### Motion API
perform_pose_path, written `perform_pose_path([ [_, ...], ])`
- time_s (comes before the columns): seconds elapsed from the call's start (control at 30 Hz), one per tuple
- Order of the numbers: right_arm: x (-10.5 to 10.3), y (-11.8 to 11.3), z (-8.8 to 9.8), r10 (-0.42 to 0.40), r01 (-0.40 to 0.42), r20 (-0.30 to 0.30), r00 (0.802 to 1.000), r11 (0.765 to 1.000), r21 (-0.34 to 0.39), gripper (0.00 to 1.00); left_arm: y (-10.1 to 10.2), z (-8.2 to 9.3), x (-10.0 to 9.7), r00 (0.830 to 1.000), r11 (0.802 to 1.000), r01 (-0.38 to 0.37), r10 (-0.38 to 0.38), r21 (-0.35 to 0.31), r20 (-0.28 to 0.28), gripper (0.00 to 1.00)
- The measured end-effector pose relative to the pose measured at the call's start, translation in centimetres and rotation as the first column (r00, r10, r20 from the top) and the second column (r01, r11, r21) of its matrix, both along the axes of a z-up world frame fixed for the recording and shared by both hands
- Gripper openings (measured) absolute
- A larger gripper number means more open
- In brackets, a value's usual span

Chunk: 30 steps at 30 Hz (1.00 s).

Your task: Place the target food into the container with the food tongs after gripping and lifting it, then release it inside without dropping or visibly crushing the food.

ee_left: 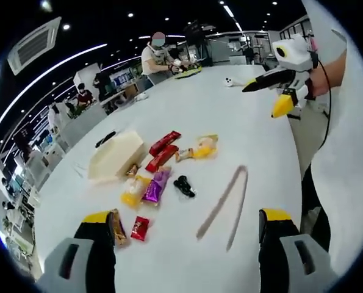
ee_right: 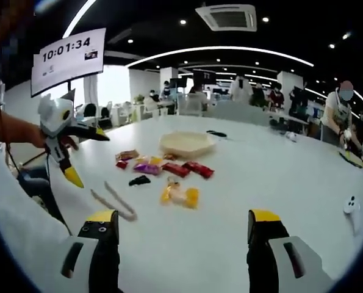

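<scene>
The metal food tongs (ee_left: 225, 204) lie flat on the white table (ee_left: 254, 140), free of both grippers. A shallow beige container (ee_left: 115, 155) sits to their left. Between them lie loose snacks: two red packets (ee_left: 163, 151), a yellow packet (ee_left: 199, 148), a purple one (ee_left: 155, 186) and a small black item (ee_left: 183, 186). My left gripper (ee_left: 187, 215) hovers open above the near table edge, nothing between its jaws. My right gripper (ee_right: 182, 215) is open and empty too, with the tongs (ee_right: 114, 201), the snacks (ee_right: 180, 195) and the container (ee_right: 187, 143) ahead of it.
A small red packet (ee_left: 140, 227) and a brown one (ee_left: 116, 227) lie by my left jaw. Each gripper shows in the other's view, held in a hand off the table's side (ee_left: 263, 101) (ee_right: 89, 160). People work at the far end (ee_left: 158, 58). A white controller (ee_right: 350, 205) lies at the right.
</scene>
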State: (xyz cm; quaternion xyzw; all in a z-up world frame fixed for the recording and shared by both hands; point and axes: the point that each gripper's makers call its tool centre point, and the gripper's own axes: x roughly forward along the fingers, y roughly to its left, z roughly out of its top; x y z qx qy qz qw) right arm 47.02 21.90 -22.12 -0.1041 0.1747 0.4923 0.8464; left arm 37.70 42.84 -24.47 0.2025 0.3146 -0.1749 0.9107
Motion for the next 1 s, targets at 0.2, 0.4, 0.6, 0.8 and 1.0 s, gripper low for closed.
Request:
perform_pose_path([
  [0.2, -0.1, -0.4, -0.3, -0.008, 0.008, -0.008, 1.0, 1.0, 0.0, 0.88, -0.1, -0.3, 0.1, 1.0, 1.0, 0.003, -0.003, 0.007, -0.018, 0.99],
  [0.4, -0.3, -0.9, -0.5, -0.014, 0.014, -0.016, 1.0, 1.0, 0.003, 0.88, -0.6, -0.6, 0.6, 0.999, 1.0, 0.017, -0.017, 0.004, -0.033, 0.99],
  [0.6, 0.0, -1.0, -0.2, -0.019, 0.019, -0.015, 1.0, 1.0, 0.012, 0.88, -1.2, -0.5, 1.1, 0.999, 0.999, 0.038, -0.038, 0.018, -0.038, 0.99],
  [0.8, 0.0, -1.0, 0.1, -0.018, 0.019, -0.009, 1.0, 1.0, 0.017, 0.87, -1.1, -0.6, 1.1, 0.997, 0.998, 0.054, -0.052, 0.034, -0.05, 0.99],
  [1.0, -0.2, -1.1, 0.1, -0.018, 0.018, -0.008, 1.0, 1.0, 0.018, 0.87, -1.1, -0.5, 1.3, 0.996, 0.995, 0.067, -0.064, 0.067, -0.055, 1.0],
])
